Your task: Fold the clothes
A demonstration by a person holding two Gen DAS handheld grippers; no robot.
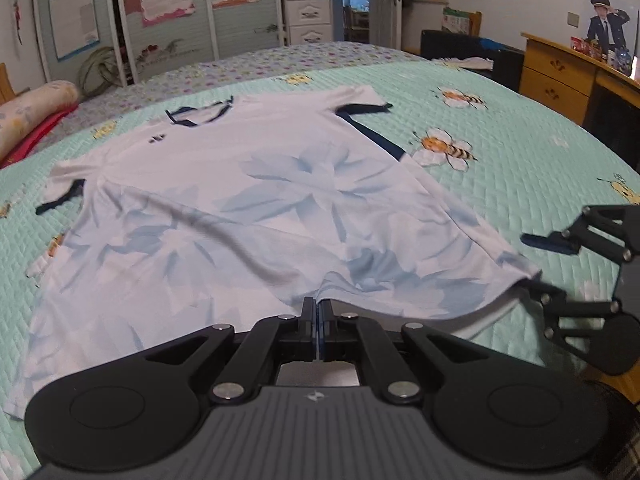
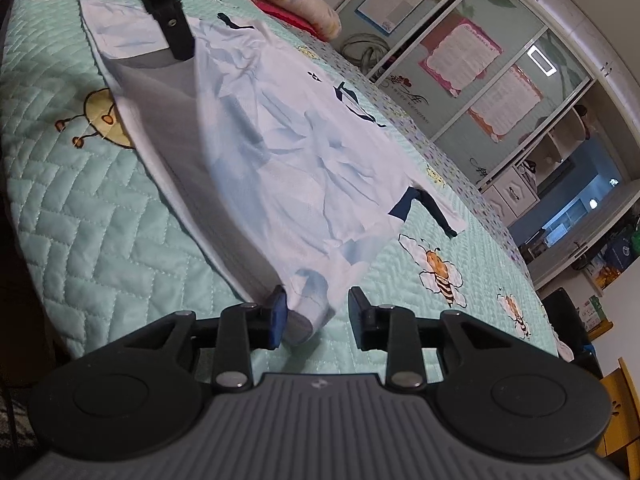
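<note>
A white T-shirt (image 1: pixel 280 184) with pale blue flower print and navy trim lies front up on the mint quilted bedspread (image 1: pixel 520 140), collar at the far side. My left gripper (image 1: pixel 319 308) is shut on the near hem and holds it raised off the quilt. In the right wrist view the T-shirt (image 2: pixel 280 140) stretches away, with the left gripper (image 2: pixel 182 46) clamped on the lifted hem at top left. My right gripper (image 2: pixel 318 312) stands open, the hem's corner lying loose between its fingers against the left pad. It also shows as the right gripper (image 1: pixel 528 264) at the shirt's right corner.
A long pillow (image 1: pixel 36 108) lies at the bed's far left. A wooden desk with drawers (image 1: pixel 560 76) stands beyond the right edge, and a dark box (image 1: pixel 460 46) sits past the far edge. Wardrobe doors (image 1: pixel 168 20) line the back wall. Bare quilt surrounds the shirt.
</note>
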